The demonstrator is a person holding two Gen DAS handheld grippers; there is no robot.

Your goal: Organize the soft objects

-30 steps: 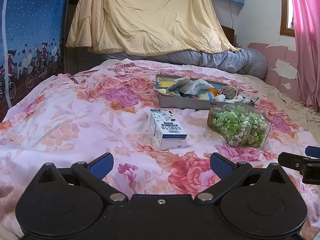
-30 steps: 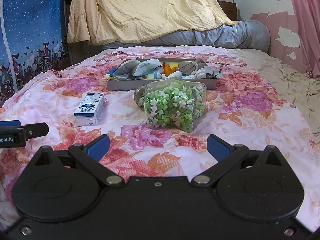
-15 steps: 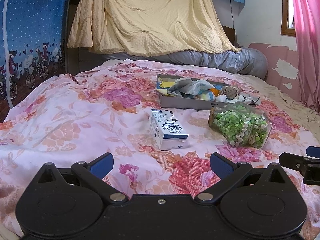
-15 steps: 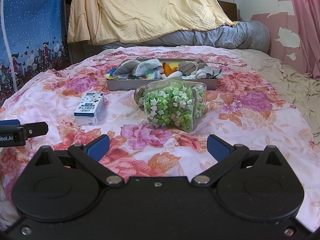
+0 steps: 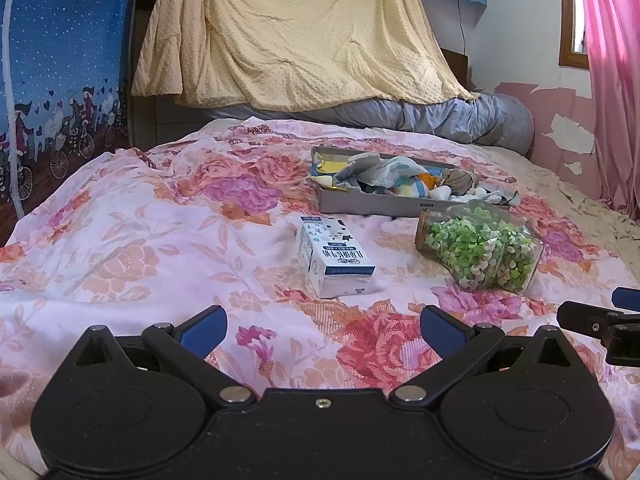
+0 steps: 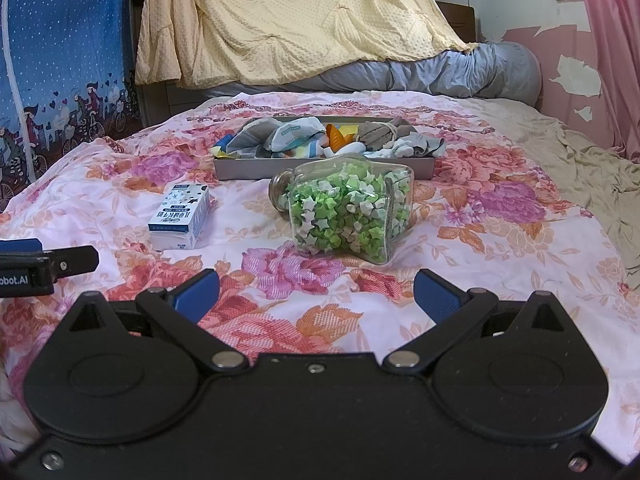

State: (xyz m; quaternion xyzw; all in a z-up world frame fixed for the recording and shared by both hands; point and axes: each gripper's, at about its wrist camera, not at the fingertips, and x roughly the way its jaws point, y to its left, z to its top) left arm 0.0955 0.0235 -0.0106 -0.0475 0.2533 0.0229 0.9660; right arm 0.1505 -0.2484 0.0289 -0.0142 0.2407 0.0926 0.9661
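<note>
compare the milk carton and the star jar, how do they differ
The carton is an opaque white and blue box; the jar is clear glass, showing green and white paper stars inside. The carton lies to the left, the jar to the right, closer to the grey tray. The jar looks bulkier than the carton. Both lie on their sides on the floral bedspread, in front of the tray, untouched by either gripper.

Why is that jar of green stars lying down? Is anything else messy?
The jar is tipped on its side on the bedspread, nothing spilled. The milk carton also lies flat. Cloths sit jumbled in the tray.
</note>
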